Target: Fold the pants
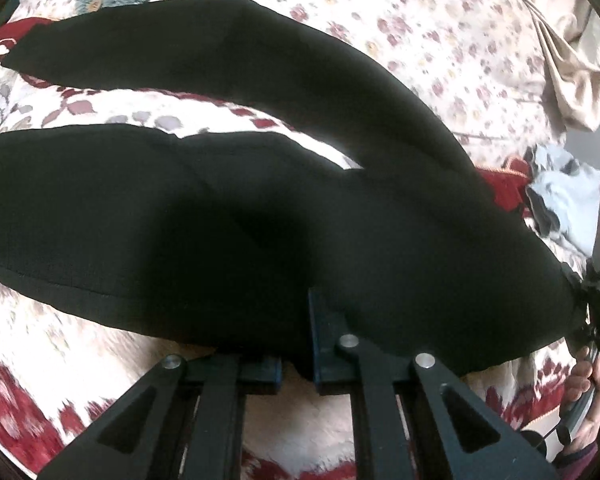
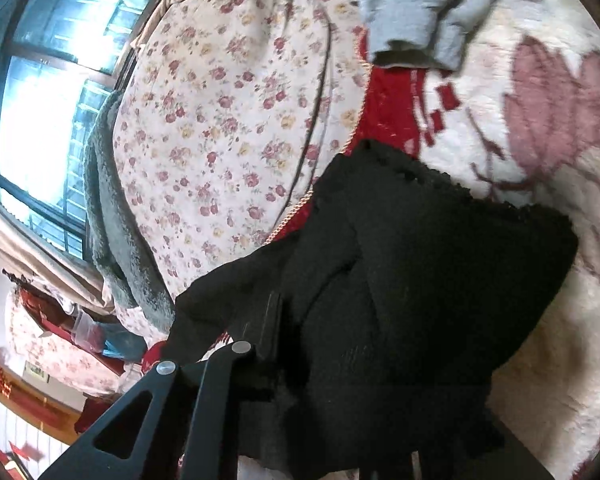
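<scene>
While you are lifting, keep both claws level, waistband taut. Left gripper (image 1: pixel 296 364) clamping fully closed on black pants (image 1: pixel 228 216) at waist edge; right gripper (image 2: pixel 324 364) nipping waist's other end. Pants lying on floral blanket (image 1: pixel 440 28), long axis running away from you, legs (image 1: pixel 148 40) pointing far-left, splayed apart.

We see black knit pants (image 1: pixel 228 216) spread across the frame's centre, two legs splayed toward the left, their waist end bunched at lower right.
</scene>
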A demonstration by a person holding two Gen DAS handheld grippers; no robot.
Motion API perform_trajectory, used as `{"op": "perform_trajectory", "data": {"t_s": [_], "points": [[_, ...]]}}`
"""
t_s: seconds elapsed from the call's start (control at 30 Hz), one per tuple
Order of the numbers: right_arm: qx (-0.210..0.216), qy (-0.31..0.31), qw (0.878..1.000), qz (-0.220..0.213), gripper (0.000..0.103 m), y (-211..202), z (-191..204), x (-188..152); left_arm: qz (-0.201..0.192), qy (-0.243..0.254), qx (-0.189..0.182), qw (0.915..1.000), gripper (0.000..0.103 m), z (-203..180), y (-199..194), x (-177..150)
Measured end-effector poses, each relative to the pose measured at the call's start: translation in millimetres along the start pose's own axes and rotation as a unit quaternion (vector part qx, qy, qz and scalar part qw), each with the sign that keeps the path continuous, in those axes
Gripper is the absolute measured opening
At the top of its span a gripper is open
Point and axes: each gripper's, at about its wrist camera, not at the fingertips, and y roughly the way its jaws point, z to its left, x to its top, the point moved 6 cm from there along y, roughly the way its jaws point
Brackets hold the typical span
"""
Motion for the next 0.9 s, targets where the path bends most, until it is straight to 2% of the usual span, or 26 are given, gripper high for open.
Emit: {"op": "perform_trajectory", "data": {"t_s": [0.17,0.23,0.3,0.33,0.37,0.4,0.43,0.47,0.57,0.77,0.9], "points": [[-0.007,0.017,1.0,0.002,0.017,-13.1,-10.3,-10.2,0.013,0.011,-0.008,0.9998,0.009,0.5,0.6,-11.3],[-0.023,0.018,0.999,0.013,0.017,-11.7,-14.8,-14.8,0.016,0.015,-0.013,0.9997,0.009,0.2,0.7,-12.0],[-0.043,0.033,0.998,0.021,0.023,-8.7,-22.1,-17.6,0.017,0.017,-0.013,0.9996,0.016,0.3,-1.0,-11.7],[-0.061,0.035,0.997,0.025,0.026,-7.1,-25.9,-18.8,0.019,0.018,-0.018,0.9995,0.031,-2.1,-1.7,-12.0],[-0.093,0.029,0.995,0.029,0.036,-6.1,-28.3,-20.8,0.021,0.023,-0.029,0.9991,0.053,-6.2,-3.6,-13.3],[-0.126,0.011,0.992,0.03,0.051,-7.3,-27.8,-22.6,0.019,0.031,-0.043,0.9984,0.063,-11.4,-7.3,-14.8],[-0.154,-0.012,0.988,0.027,0.059,-11.1,-24.7,-24.1,0.015,0.039,-0.043,0.9982,0.08,-15.0,-10.5,-15.3],[-0.169,-0.024,0.985,0.025,0.072,-14.6,-23.0,-24.9,0.004,0.052,-0.03,0.9982,0.089,-18.3,-15.7,-15.9],[-0.2,-0.062,0.978,0.017,0.073,-31.4,-8.7,-27.2,-0.013,0.081,-0.015,0.9965,0.089,-25.7,-26.9,-16.4],[-0.236,-0.144,0.961,0.013,0.076,-45.6,31.9,-43.7,-0.031,0.091,0.009,0.9953,0.089,-15.6,-46.4,-13.1],[-0.255,-0.187,0.948,-0.023,0.077,-51.9,63.6,-47.1,-0.048,0.088,0.013,0.9949,0.089,-8.9,-64.4,-8.1]]}}
